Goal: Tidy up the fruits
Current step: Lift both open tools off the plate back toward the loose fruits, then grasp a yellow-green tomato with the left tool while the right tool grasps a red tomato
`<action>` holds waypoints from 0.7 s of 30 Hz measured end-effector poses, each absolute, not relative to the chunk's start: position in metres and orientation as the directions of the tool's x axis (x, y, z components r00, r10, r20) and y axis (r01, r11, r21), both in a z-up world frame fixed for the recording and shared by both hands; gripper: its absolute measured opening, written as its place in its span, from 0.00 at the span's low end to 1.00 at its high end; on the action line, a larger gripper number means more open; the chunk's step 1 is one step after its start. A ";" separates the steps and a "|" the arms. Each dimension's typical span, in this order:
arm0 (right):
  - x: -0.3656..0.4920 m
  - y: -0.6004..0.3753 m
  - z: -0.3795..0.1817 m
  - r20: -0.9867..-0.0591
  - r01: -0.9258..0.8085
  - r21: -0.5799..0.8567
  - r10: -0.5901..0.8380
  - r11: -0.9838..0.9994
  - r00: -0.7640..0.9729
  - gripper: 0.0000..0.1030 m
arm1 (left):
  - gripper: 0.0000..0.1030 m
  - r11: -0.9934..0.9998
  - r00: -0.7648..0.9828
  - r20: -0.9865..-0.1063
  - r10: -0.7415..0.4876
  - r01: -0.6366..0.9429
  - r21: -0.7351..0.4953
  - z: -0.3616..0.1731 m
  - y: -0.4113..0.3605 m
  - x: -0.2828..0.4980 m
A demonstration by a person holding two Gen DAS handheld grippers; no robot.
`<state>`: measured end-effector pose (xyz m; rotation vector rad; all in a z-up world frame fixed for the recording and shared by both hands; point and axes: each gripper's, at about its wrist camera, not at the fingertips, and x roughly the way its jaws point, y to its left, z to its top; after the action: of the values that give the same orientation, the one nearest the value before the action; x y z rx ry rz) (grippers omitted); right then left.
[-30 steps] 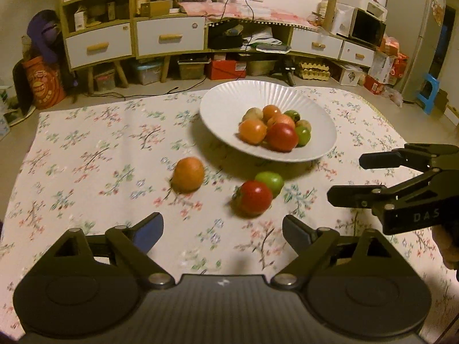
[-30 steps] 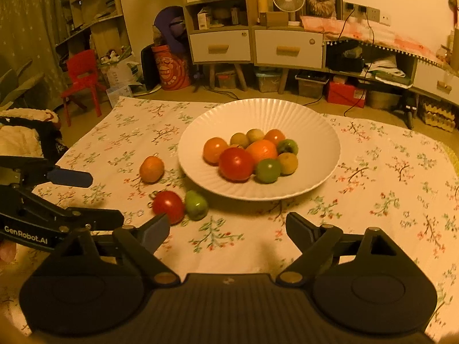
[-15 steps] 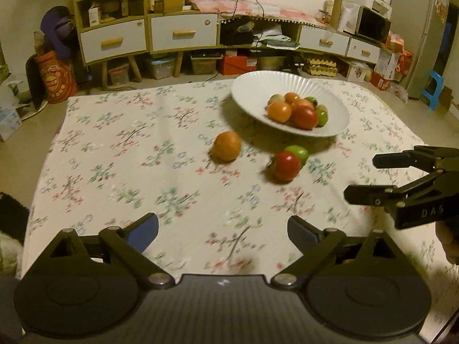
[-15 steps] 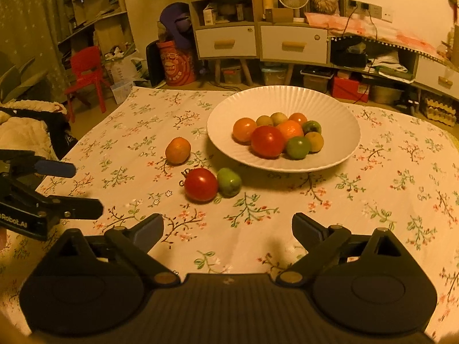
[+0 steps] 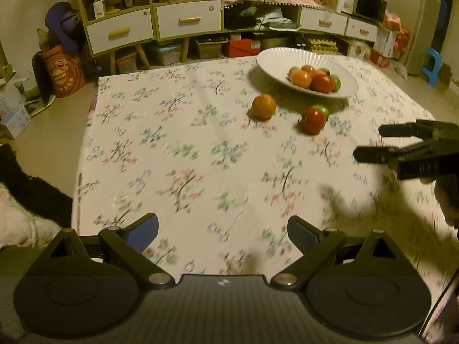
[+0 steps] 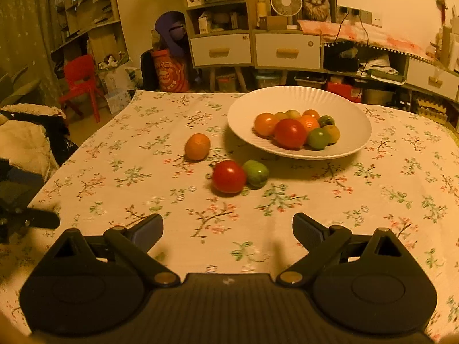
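Observation:
A white ribbed plate [image 6: 352, 111] [image 5: 275, 57] with several red, orange and green fruits stands at the far side of the floral tablecloth [image 6: 172, 200]. In front of it, loose on the cloth, lie an orange fruit [image 6: 197, 146] [image 5: 263, 106], a red tomato [image 6: 229, 176] [image 5: 314, 120] and a green fruit [image 6: 256, 172] [image 5: 322, 110] touching it. My right gripper [image 6: 228, 229] is open and empty, well short of the loose fruits. My left gripper [image 5: 223, 229] is open and empty, over bare cloth at the near left. Each gripper shows at the other view's edge.
Cabinets with white drawers [image 6: 287, 50], shelves, a fan [image 6: 286, 1] and floor clutter stand beyond the table. A red chair [image 6: 79, 83] and a fleecy blanket [image 6: 23, 140] are at the left. The table's left edge [image 5: 83, 149] is close to my left gripper.
Both grippers have drawn back from the plate, so the fruits look farther off. The left one moved more, toward the table's near left. The jaws of both have spread slightly wider.

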<state>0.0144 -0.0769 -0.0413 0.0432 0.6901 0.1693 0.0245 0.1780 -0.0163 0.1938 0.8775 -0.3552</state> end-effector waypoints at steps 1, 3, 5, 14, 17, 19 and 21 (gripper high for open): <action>0.013 -0.075 -0.042 -0.627 -0.133 0.105 0.170 0.985 0.760 0.94 | 0.93 0.923 0.585 -0.780 -0.222 0.383 0.025 -0.017 0.182 0.022; 0.011 -0.070 -0.045 -0.625 -0.118 0.121 0.168 0.986 0.763 0.94 | 0.93 0.923 0.587 -0.781 -0.215 0.384 0.034 -0.018 0.190 0.017; 0.009 -0.067 -0.049 -0.624 -0.101 0.136 0.164 0.986 0.764 0.94 | 0.93 0.922 0.589 -0.781 -0.209 0.384 0.043 -0.020 0.197 0.012; 0.000 -0.050 -0.070 -0.642 -0.076 0.098 0.121 0.992 0.757 0.94 | 0.92 0.949 0.584 -0.791 -0.183 0.315 0.013 -0.037 0.235 -0.002; -0.003 -0.047 -0.072 -0.644 -0.084 0.078 0.114 0.993 0.757 0.94 | 0.92 0.959 0.579 -0.796 -0.177 0.284 -0.006 -0.038 0.249 -0.007; -0.003 -0.046 -0.073 -0.645 -0.089 0.072 0.115 0.993 0.756 0.94 | 0.90 0.963 0.584 -0.792 -0.179 0.268 -0.019 -0.037 0.256 -0.008; -0.002 -0.045 -0.074 -0.647 -0.090 0.073 0.116 0.993 0.754 0.94 | 0.83 0.965 0.579 -0.792 -0.193 0.260 -0.045 -0.037 0.262 -0.009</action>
<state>-0.0016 -0.0452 -0.0744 0.0378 0.7081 0.1123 -0.0091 0.2618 -0.0367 0.0786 0.9155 -0.2651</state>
